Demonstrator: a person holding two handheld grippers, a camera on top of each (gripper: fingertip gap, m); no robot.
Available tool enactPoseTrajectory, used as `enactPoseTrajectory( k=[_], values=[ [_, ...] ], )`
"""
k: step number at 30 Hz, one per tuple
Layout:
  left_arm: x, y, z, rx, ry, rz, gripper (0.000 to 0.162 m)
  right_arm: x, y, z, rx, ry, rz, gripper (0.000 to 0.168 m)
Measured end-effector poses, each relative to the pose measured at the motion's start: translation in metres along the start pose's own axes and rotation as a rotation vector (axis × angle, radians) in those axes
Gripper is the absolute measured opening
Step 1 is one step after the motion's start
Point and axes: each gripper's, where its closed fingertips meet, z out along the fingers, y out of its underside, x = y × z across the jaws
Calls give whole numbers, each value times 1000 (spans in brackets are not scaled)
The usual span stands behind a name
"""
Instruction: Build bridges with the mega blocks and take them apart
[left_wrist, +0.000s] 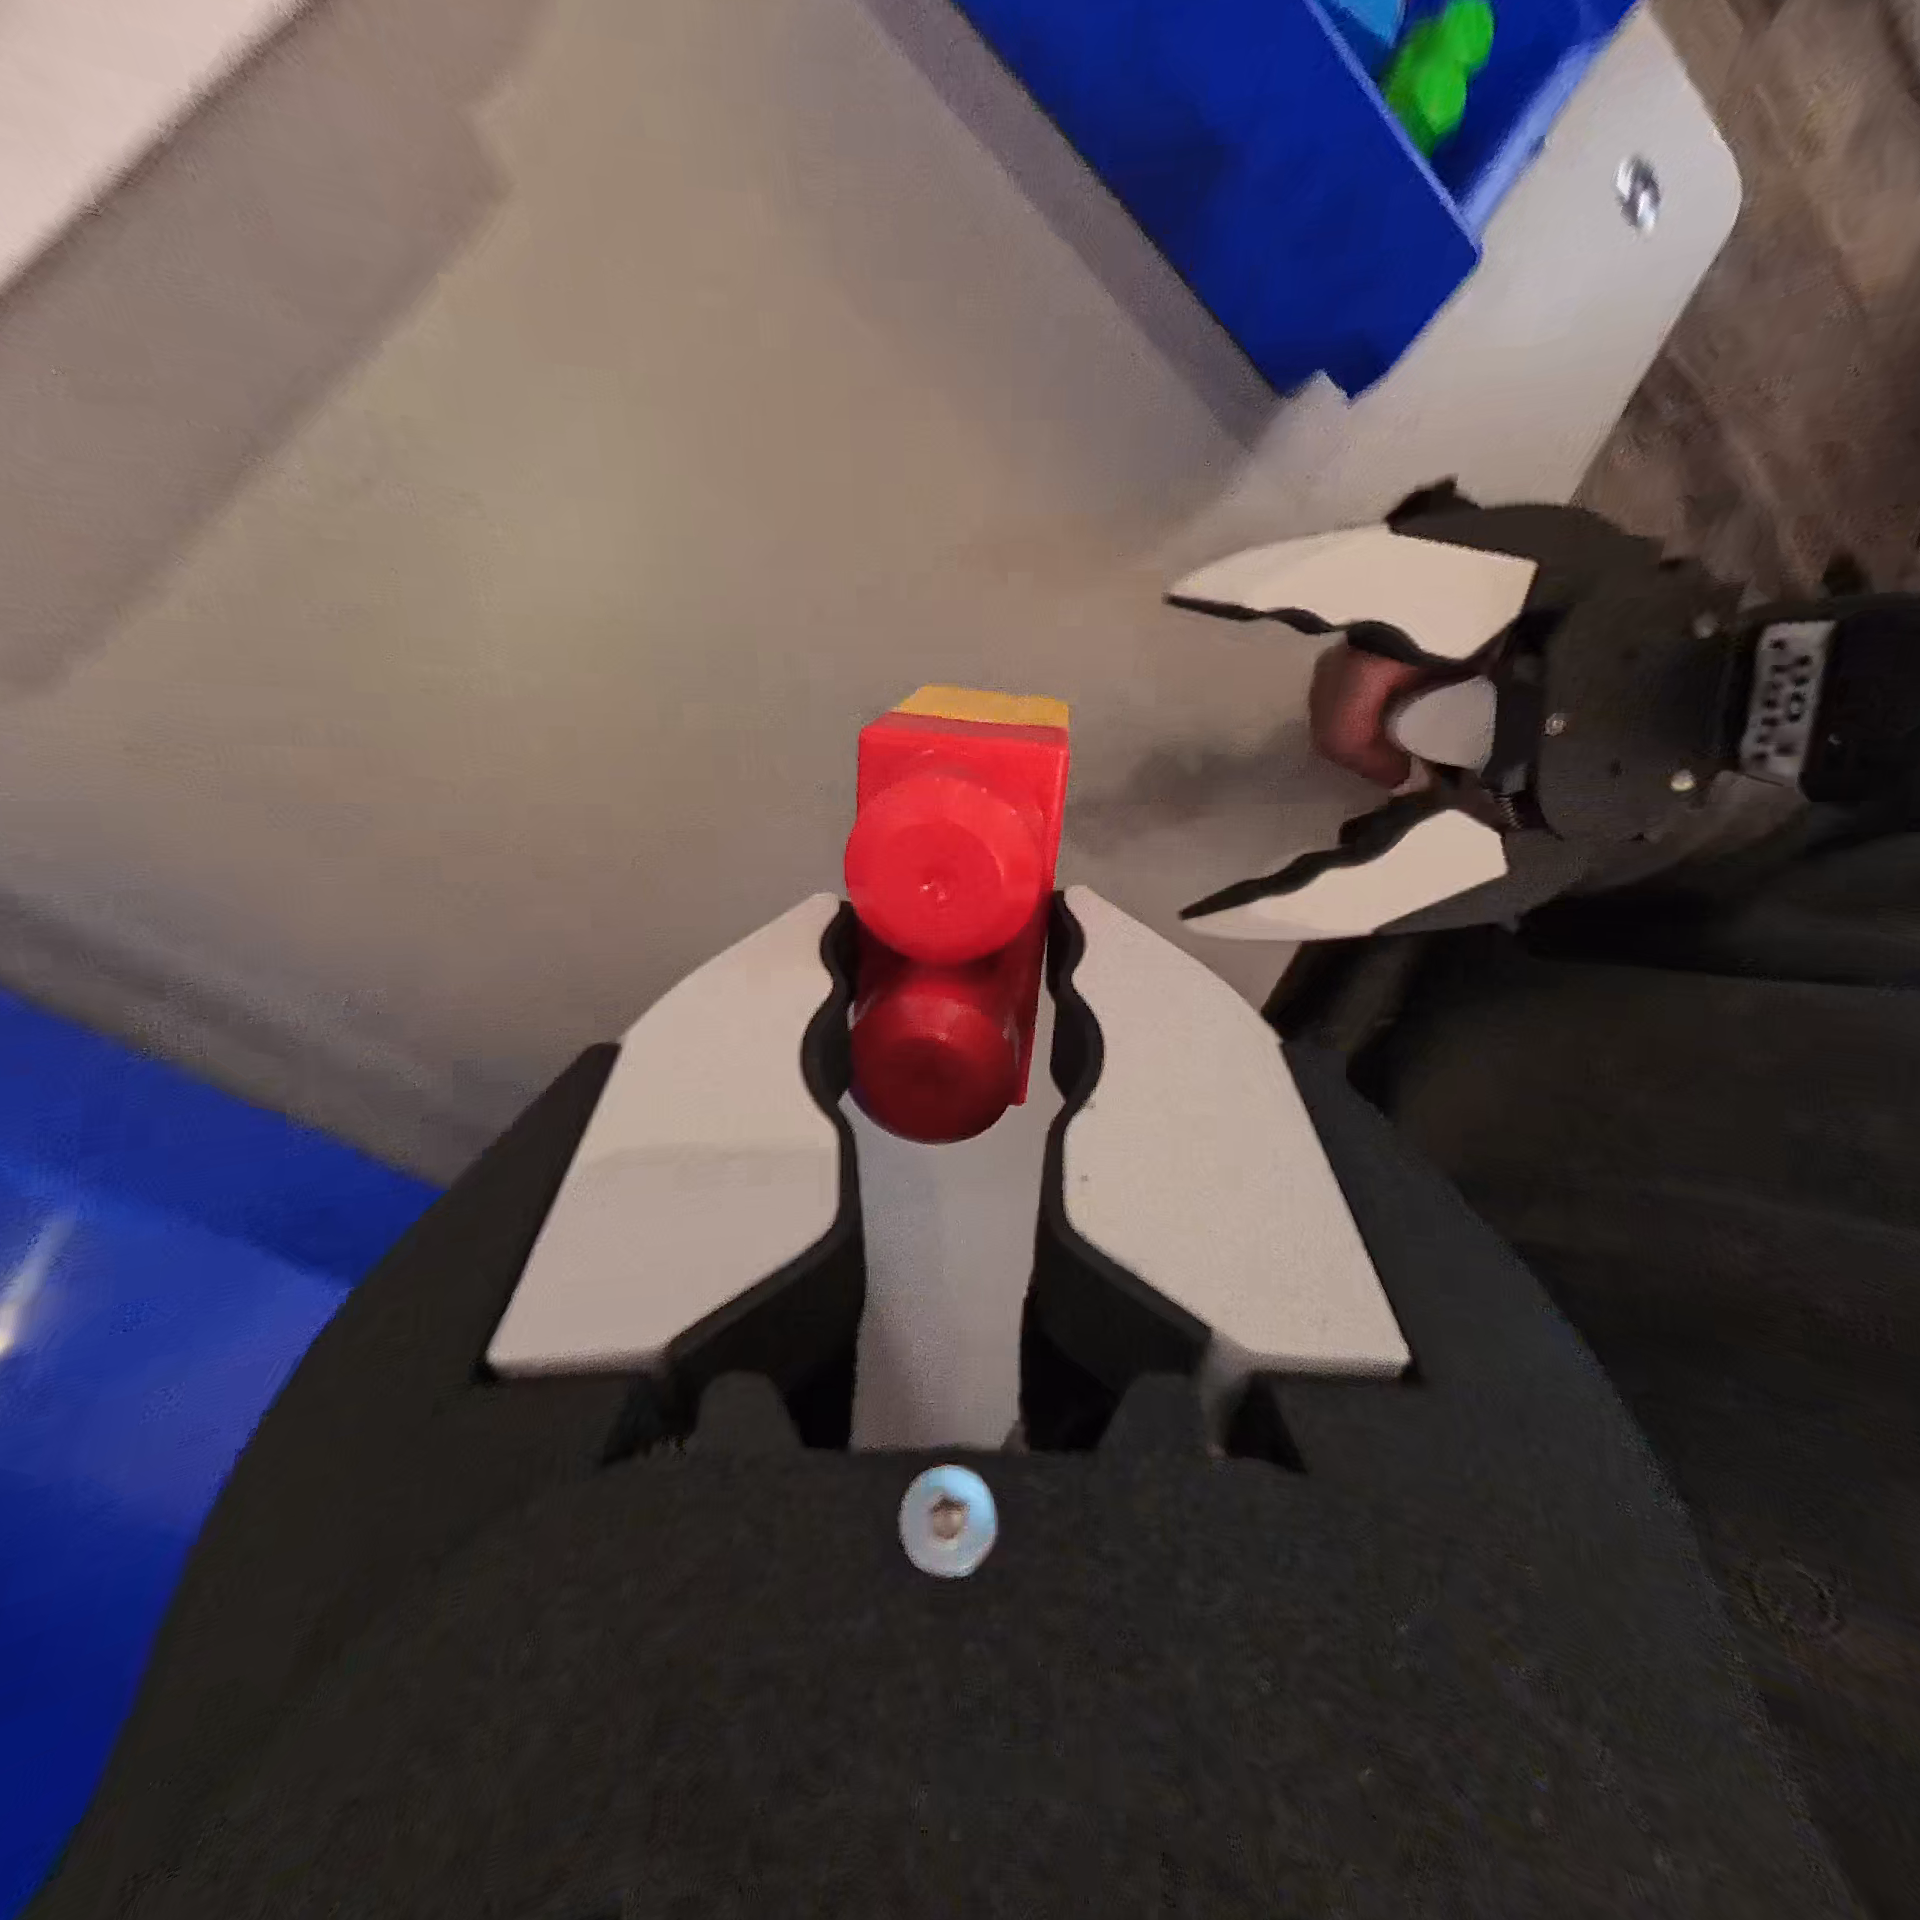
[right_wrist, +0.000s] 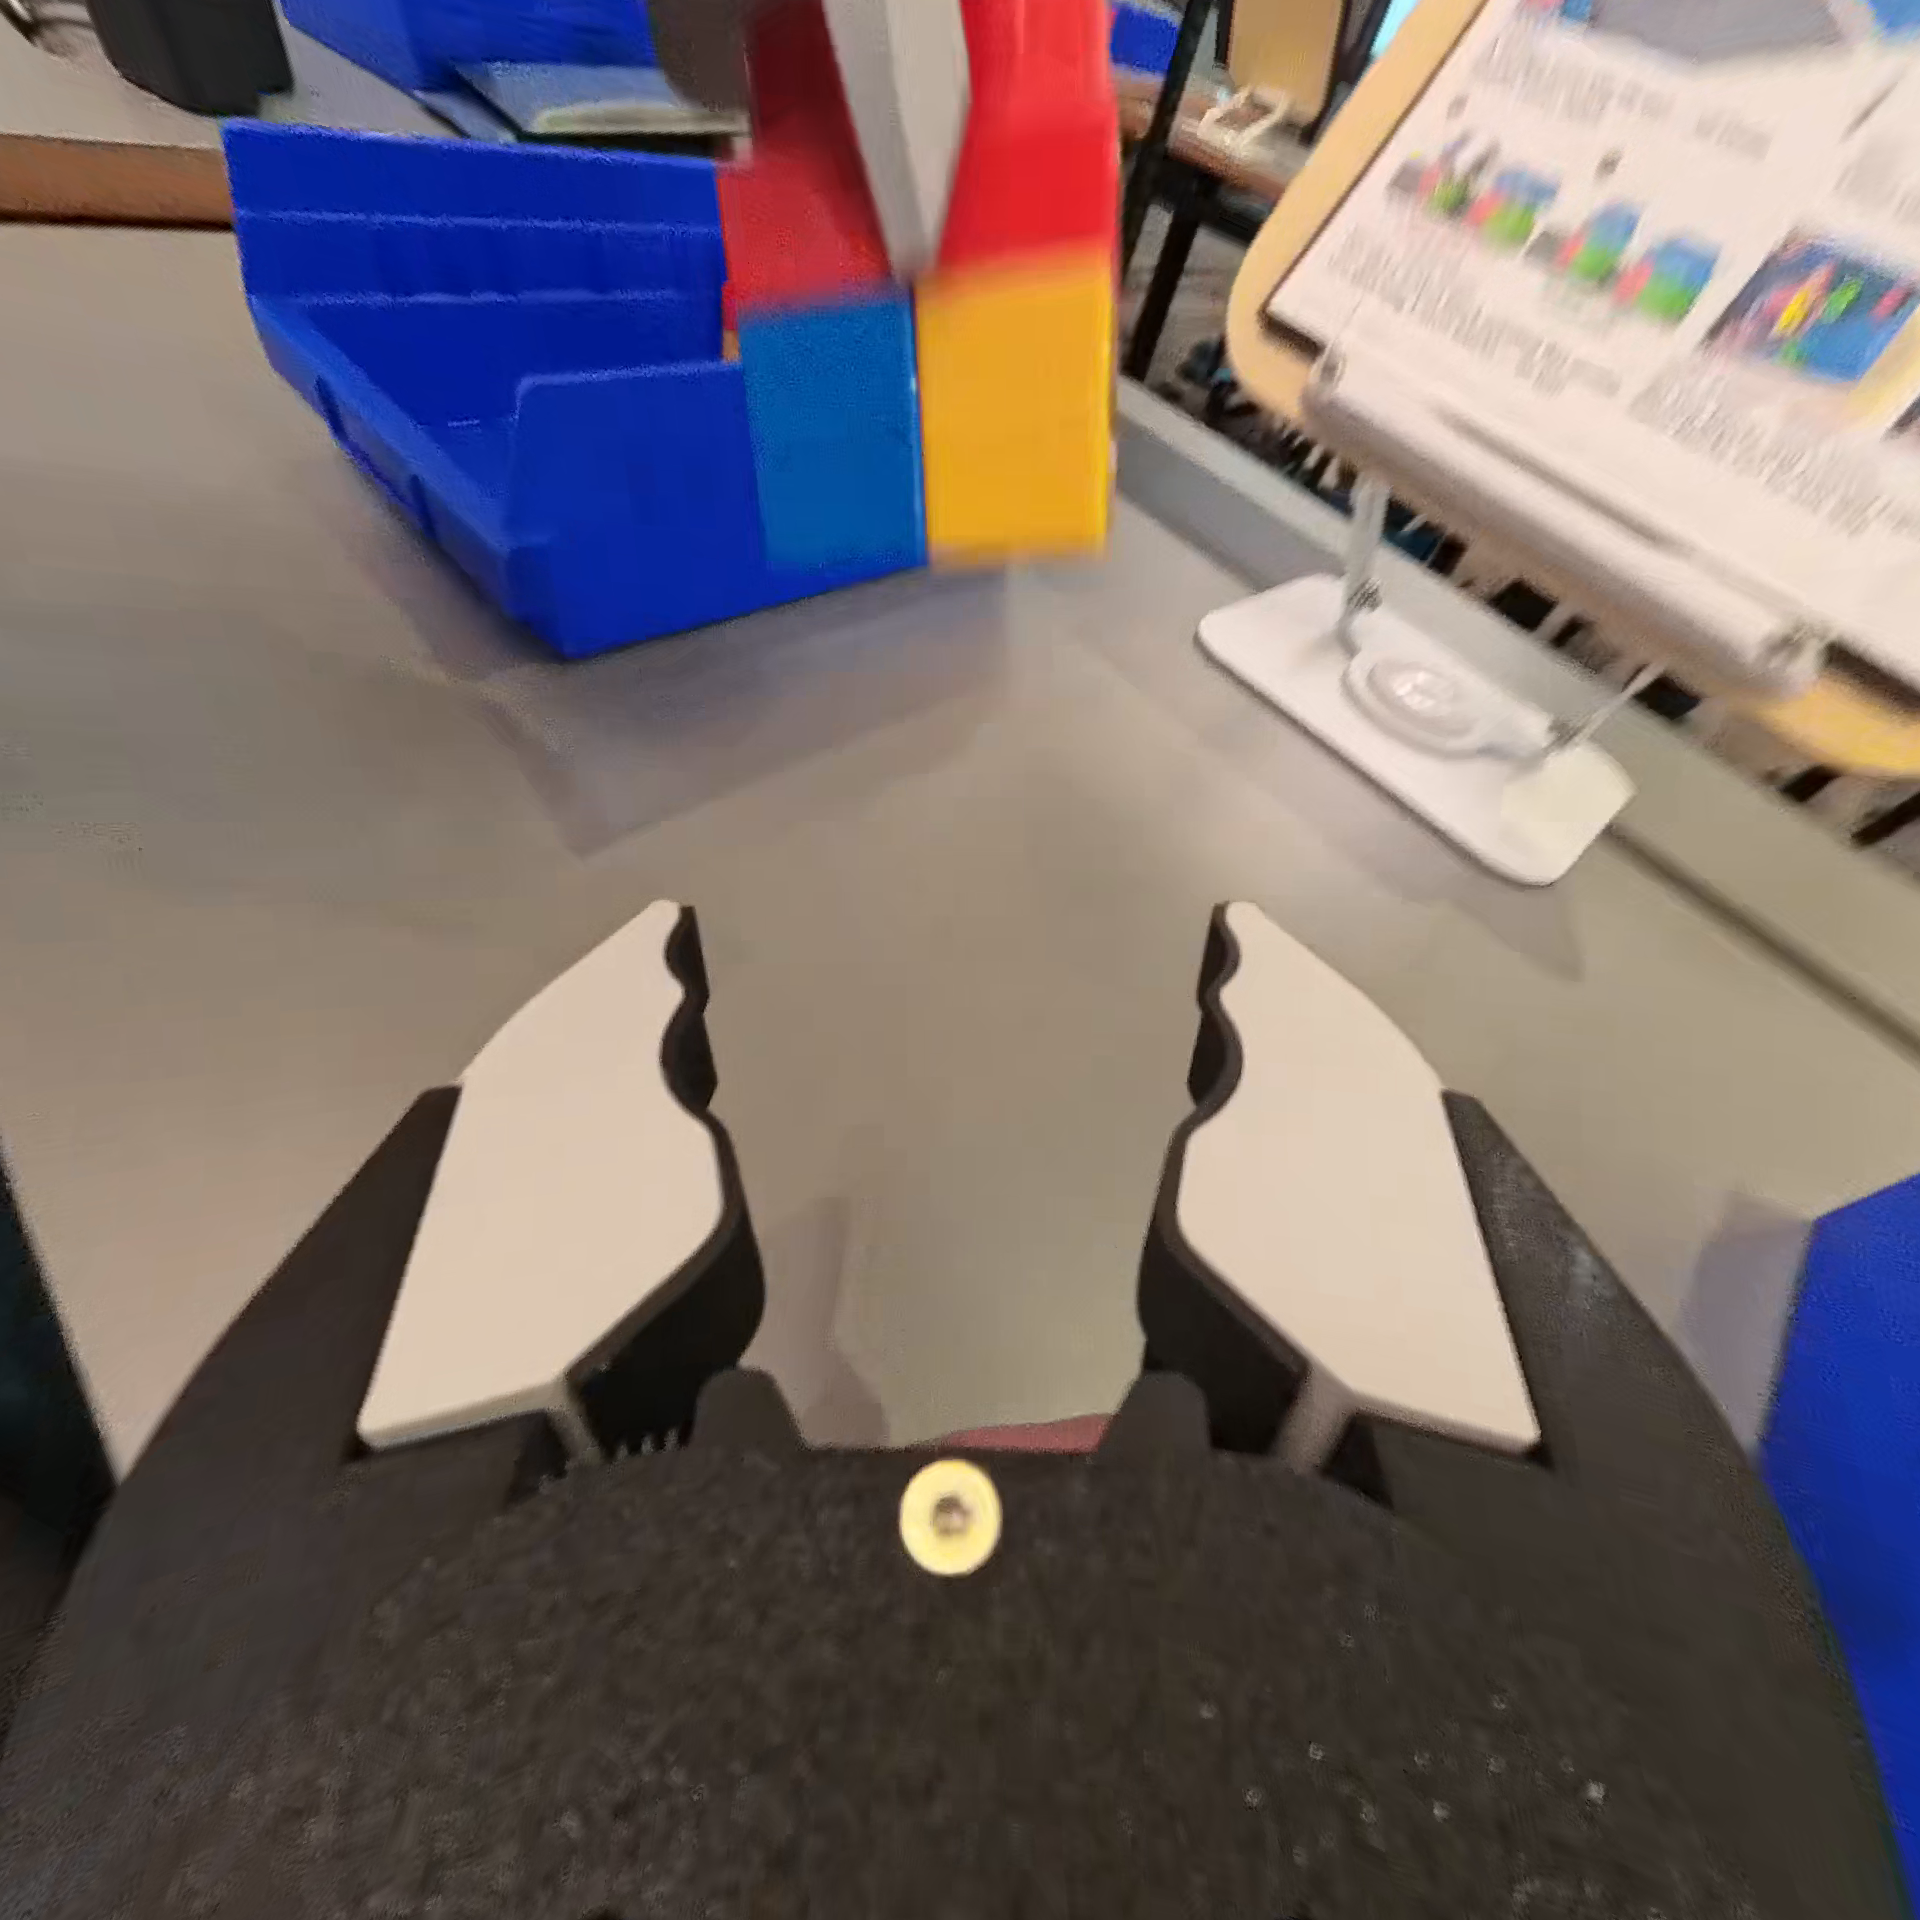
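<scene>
My left gripper (left_wrist: 951, 935) clamps the red block (left_wrist: 951, 831) above the grey table (left_wrist: 520, 520); my right gripper (right_wrist: 951, 966), jaws wide beside it, should square up on the yellow block (right_wrist: 1013, 416) before pulling.

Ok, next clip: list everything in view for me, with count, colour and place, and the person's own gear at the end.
Block assembly: one, red block on top with blue and yellow blocks beneath, held above the table.
Bins: at least two, blue; one behind the assembly, another at the frame edge.
Loose blocks: green and blue, count unclear, inside a bin.
Instruction sheet on stand: one, white base, right side of the table.
Table: one, grey.
Left gripper: fingers closed on the red block.
Right gripper: fingers apart, empty, low over the table.
</scene>
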Motion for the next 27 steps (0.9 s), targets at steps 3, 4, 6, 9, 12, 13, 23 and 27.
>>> enactPoseTrajectory(
  k=[3, 4, 6, 9, 12, 13, 23, 27],
  values=[
    [30, 0, 33, -47, 18, 57, 34, 11, -15, 4, 11, 83, -63, 90],
    [41, -1, 41, -45, 50, 60, 34, 11, -14, 6, 3, 75, -63, 90],
    [56, -2, 53, -51, 103, 57, 34, 6, -8, 11, -18, 35, -48, 92],
    [70, -4, 64, -59, 169, 51, 34, 7, 2, 13, -41, 46, -66, 93],
    [70, -4, 71, -71, 192, 55, 34, 10, 11, 12, -88, 44, -101, 92],
    [69, -3, 72, -80, 199, 53, 34, 10, 14, 12, -111, 37, -100, 92],
    [67, 14, 71, -135, 226, 49, 34, -4, 19, 16, -128, -4, -157, 92],
    [48, 4, 47, -44, 185, 12, 34, 3, 57, 21, -276, 8, -180, 91]
  ],
)
